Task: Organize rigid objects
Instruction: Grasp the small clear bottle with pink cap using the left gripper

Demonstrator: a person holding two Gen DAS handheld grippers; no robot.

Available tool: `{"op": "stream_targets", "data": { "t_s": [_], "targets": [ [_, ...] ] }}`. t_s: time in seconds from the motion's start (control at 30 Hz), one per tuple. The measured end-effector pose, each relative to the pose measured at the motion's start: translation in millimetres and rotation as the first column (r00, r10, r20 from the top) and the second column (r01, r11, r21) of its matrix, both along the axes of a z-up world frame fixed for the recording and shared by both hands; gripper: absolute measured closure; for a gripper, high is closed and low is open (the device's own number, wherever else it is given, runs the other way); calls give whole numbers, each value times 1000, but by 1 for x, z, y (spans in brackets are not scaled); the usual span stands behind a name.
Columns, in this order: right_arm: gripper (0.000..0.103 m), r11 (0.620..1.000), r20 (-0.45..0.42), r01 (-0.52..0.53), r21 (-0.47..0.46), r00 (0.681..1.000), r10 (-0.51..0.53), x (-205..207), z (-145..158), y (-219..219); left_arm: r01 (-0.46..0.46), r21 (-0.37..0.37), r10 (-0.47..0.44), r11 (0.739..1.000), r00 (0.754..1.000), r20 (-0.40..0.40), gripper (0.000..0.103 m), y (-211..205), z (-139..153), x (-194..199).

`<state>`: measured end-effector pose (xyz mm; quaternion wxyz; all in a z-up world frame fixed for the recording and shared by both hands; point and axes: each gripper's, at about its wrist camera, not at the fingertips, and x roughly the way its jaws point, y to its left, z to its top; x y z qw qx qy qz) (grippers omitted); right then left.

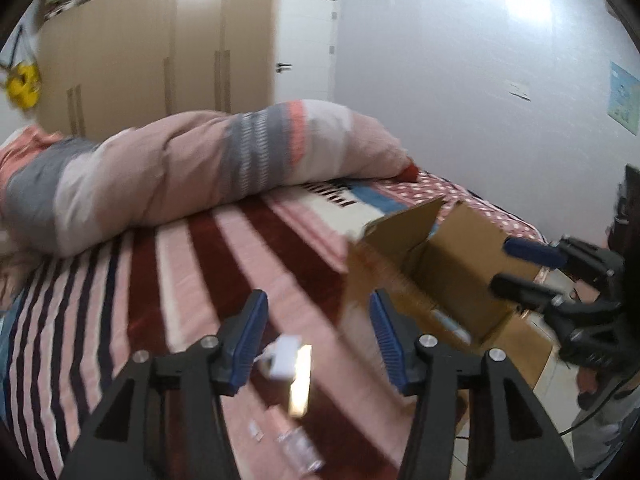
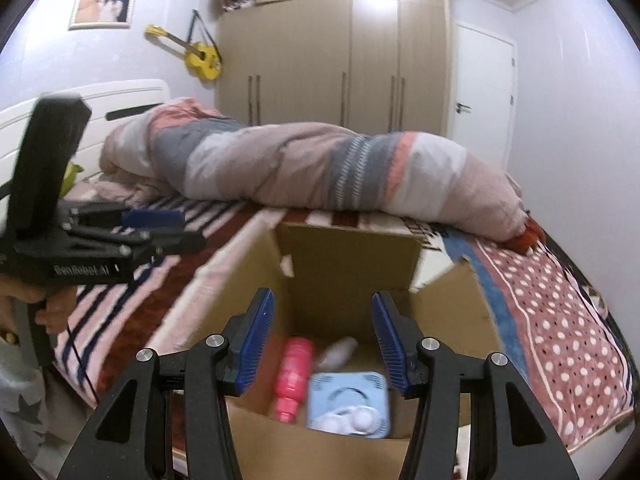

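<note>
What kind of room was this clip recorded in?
A bedroom, most likely: a bed with a striped blanket and rolled duvet, a tall wardrobe, and a yellow guitar on the wall.

Black tongs (image 2: 323,340), ribbed blue pads (image 2: 256,344)

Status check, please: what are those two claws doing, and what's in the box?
Left gripper open, empty, over bed. Right gripper open above box. Pink bottle, blue case inside. Nothing blocking.
</note>
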<state>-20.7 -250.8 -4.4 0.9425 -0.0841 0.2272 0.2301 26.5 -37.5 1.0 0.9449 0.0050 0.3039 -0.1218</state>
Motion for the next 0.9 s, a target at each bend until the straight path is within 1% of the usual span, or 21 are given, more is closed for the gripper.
{"op": "stream_targets", "data": {
  "t_s": [0.07,0.2,0.3,0.4,0.53,0.6,0.67,0.7,0.73,0.77,0.8,0.83,0.87,0.9],
  "targets": [
    [56,999,7,-37,6,999,37,-10,4,15,-20,-8,20,1000,1000,-17,52,14,-11,-9],
    [56,994,-5,-105,5,994,105,-30,3,46,-60,-4,59,998,996,-68,52,38,-44,-24],
    [56,986,-33,-167,5,985,167,-43,-5,73,-103,-32,99,994,989,-112,52,59,-67,-27],
    [56,976,-87,-217,-8,973,215,-48,-19,100,-124,-82,110,989,982,-153,52,78,-85,-30],
    [56,972,-185,-229,-53,959,215,-44,-50,134,-156,-95,138,983,975,-173,52,92,-106,-39],
    [56,969,-251,-236,-68,944,213,-36,-74,147,-160,-111,137,981,972,-190,52,98,-117,-40],
    [56,973,-322,-219,-70,928,186,-25,-102,155,-159,-124,133,979,971,-198,52,101,-123,-42],
    [56,976,-339,-199,-87,927,158,-18,-115,157,-159,-130,130,979,970,-203,52,102,-127,-43],
    [56,978,-352,-171,-123,928,118,-11,-131,160,-159,-139,128,977,970,-209,52,104,-131,-43],
    [58,978,-372,-159,-133,923,99,-7,-142,161,-157,-147,124,977,969,-212,52,106,-133,-43],
    [70,981,-408,-160,-105,907,104,0,-154,160,-154,-160,118,975,969,-217,52,107,-136,-44],
    [76,984,-442,-167,-61,888,124,6,-162,159,-152,-170,113,974,969,-221,52,109,-137,-43],
    [78,986,-459,-157,-46,881,119,9,-168,159,-149,-183,106,972,968,-226,52,110,-138,-42],
    [80,988,-451,-146,-48,886,109,10,-169,160,-147,-191,102,970,968,-228,52,111,-139,-41]
  ]
}}
